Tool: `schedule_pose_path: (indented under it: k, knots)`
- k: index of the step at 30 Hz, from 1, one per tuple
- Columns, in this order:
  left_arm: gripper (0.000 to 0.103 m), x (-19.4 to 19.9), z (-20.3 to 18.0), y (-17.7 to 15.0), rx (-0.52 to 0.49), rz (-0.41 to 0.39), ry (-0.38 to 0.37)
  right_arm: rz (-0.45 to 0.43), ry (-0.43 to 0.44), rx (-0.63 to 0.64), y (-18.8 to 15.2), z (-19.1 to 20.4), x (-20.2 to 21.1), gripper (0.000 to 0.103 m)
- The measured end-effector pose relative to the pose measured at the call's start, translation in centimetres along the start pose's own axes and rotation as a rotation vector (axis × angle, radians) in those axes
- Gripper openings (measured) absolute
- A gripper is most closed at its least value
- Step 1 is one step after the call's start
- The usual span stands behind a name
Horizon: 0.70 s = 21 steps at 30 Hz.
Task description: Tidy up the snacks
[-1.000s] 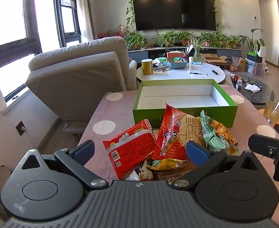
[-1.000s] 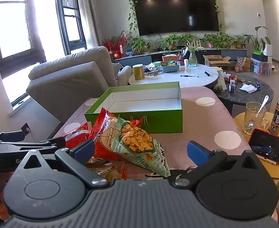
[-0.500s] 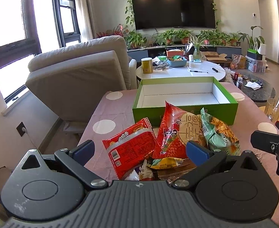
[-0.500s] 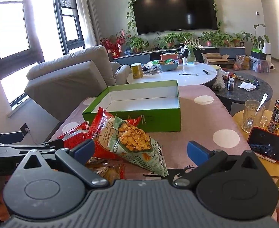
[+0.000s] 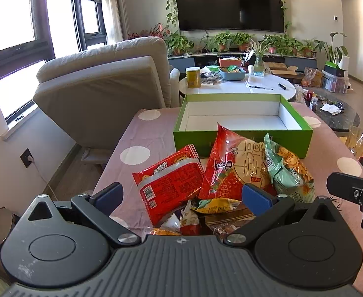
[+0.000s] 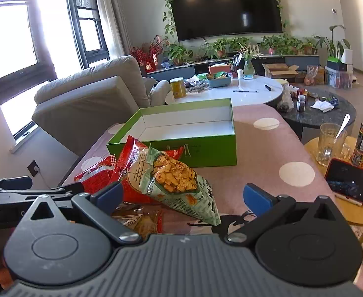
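Right now both of your grippers hang wide open over the near edge of the desk [image 5: 144, 133], holding nothing. Your left gripper [image 5: 181, 194] faces the snack pile head-on; your right gripper [image 6: 182, 195] sits further right, over the tip of the green bag [image 6: 179, 185]. The snacks lie heaped and overlapping just in front of the empty green box [image 5: 241, 138], which is where they presumably go. That overlap is your main risk: the green bag leans on the big red bag [image 5: 233, 165], so lifting either one may drag or topple its neighbour. The puffed film looks slippery, so a pinch on a bulging middle could slide off. Small packets [image 5: 213, 204] lie underneath and may scatter toward the desk's edge. Mind, too, that your grippers are close together and could collide.
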<state>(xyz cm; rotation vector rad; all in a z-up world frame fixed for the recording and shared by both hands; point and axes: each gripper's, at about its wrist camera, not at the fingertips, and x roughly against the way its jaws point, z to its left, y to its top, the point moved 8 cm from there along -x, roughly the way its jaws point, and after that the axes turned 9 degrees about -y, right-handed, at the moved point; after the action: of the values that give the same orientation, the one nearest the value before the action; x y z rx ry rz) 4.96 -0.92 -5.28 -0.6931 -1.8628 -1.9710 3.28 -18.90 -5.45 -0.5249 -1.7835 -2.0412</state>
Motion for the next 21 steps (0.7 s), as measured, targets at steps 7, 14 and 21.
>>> schedule_pose_path:
  k: [7, 14, 21]
  knots:
    - [0.103, -0.5, 0.2, -0.8, -0.032, 0.065, 0.096, 0.029, 0.003, -0.012, -0.3, -0.1, -0.1, 0.09]
    - [0.103, 0.1, 0.8, -0.7, -0.072, 0.038, 0.151, 0.025, 0.008, -0.007, -0.5, 0.1, 0.0, 0.09]
    - [0.103, 0.7, 0.6, -0.3, -0.113, 0.005, 0.196, 0.003, 0.018, 0.019, -0.6, 0.5, 0.2, 0.09]
